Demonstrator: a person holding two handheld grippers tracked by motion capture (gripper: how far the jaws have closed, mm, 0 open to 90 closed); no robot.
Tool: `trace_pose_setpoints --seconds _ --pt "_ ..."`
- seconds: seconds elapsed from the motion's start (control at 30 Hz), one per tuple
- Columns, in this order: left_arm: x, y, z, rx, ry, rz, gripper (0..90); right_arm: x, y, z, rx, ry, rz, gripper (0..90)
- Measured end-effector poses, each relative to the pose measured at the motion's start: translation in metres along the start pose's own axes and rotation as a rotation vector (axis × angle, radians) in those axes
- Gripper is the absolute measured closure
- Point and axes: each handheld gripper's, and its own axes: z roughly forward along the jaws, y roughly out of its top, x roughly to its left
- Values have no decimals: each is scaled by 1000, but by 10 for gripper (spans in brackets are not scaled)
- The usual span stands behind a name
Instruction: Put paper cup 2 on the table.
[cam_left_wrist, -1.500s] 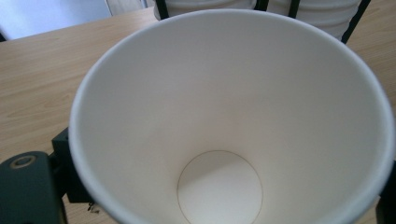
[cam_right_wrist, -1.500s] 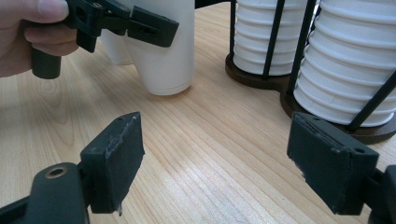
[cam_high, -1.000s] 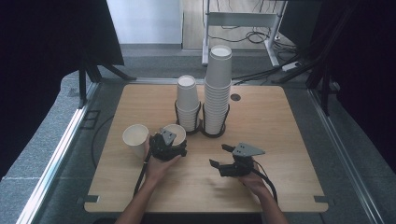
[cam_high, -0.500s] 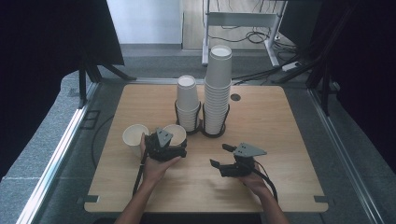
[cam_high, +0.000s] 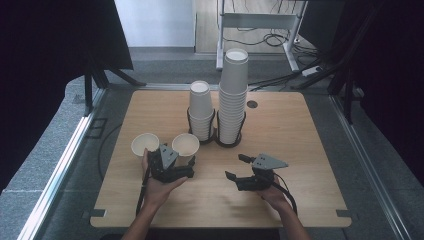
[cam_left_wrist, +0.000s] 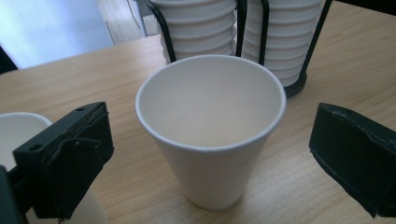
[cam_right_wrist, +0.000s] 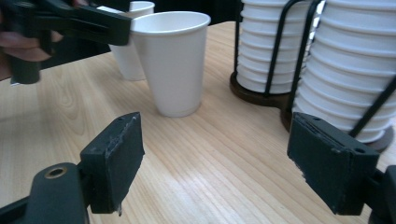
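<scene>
The person's left hand (cam_high: 161, 186) is resting on the light wooden table (cam_high: 300, 135), palm turned up under the black left gripper (cam_high: 176, 161), and the forearm is coming in from the bottom edge. This gripper is pointing away from the person, toward the white paper cup standing upright (cam_high: 185, 145) just in front of it. Its jaws have just been opening, and they are now standing wide. In the left gripper view this cup (cam_left_wrist: 211, 128) is sitting between the two black pads, with a clear gap on each side, so nothing is pressing on it.

The right hand (cam_high: 274, 192) is lying low on the table, near its front edge, and it is holding the black right gripper (cam_high: 237, 167) with the grey three-cornered plate on top. This gripper is pointing to the left and a little forward. Its jaws are also standing wide, with bare wood between them in the right gripper view.

Two single cups are standing on the table: the one at the left gripper, and a second white paper cup (cam_high: 145, 146) just beside it on the left. Behind them, two stacks of white cups are standing in black wire holders, the shorter stack (cam_high: 201, 107) on the left and the taller stack (cam_high: 233, 92) on the right, close beside each other.
</scene>
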Motion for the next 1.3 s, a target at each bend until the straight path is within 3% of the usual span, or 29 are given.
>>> trace_pose_setpoints --seconds 0.17,0.27,0.33,0.43,0.6,0.7,0.93,1.3 --pt "7 3 -13 -32 -84 -28 17 -8 -1 -6 -9 -29 14 184" --pt "10 2 -23 -45 -155 -50 25 -11 -1 -12 -12 -47 18 184" --pt "10 1 -26 -33 -222 -51 43 -13 -2 -16 -17 -58 22 184" --pt "8 0 -32 -29 -268 -30 52 -16 -4 -24 -23 -76 32 184" --pt "5 -5 -35 -23 -360 -39 66 -22 -9 -36 -29 -105 50 188" --pt "0 -8 -32 -1 -376 -15 82 -23 -14 -42 -22 -116 56 188" --pt "-8 -14 -23 26 -444 -5 88 -26 -19 -47 -6 -136 53 190" --pt "-13 -17 -15 58 -459 -13 94 -29 -18 -50 -14 -136 52 187"
